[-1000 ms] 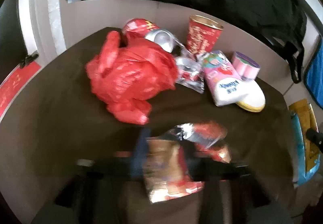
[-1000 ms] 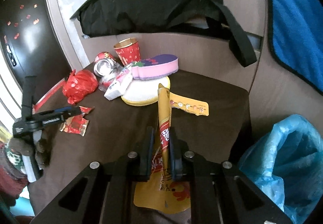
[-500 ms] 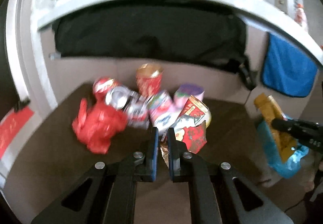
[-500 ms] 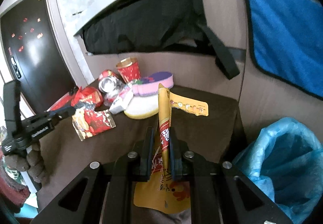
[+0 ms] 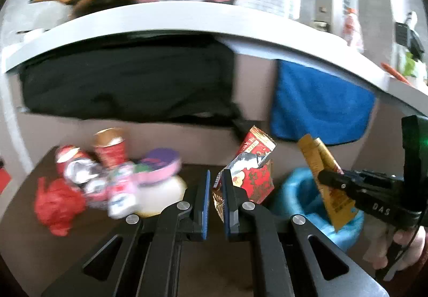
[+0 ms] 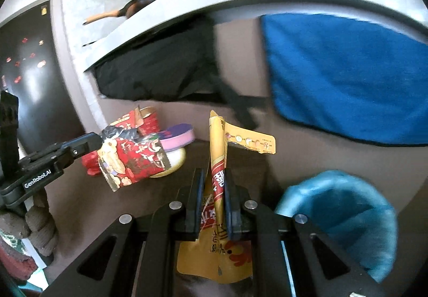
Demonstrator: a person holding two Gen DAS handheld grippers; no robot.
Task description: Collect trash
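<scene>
Blue bag [image 6: 345,214] waits lower right; both grippers [image 5: 215,184] [image 6: 212,184] pinch wrappers [image 5: 251,176] [image 6: 218,163]; release only above its mouth.

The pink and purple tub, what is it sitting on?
The pink and purple tub rests on a white and yellow round thing. The red wrapper in the left gripper hides part.

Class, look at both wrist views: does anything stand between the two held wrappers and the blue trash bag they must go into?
Nothing visible does. The yellow wrapper in the right gripper and the red wrapper in the left gripper both hang beside the blue trash bag, whose mouth is open.
</scene>
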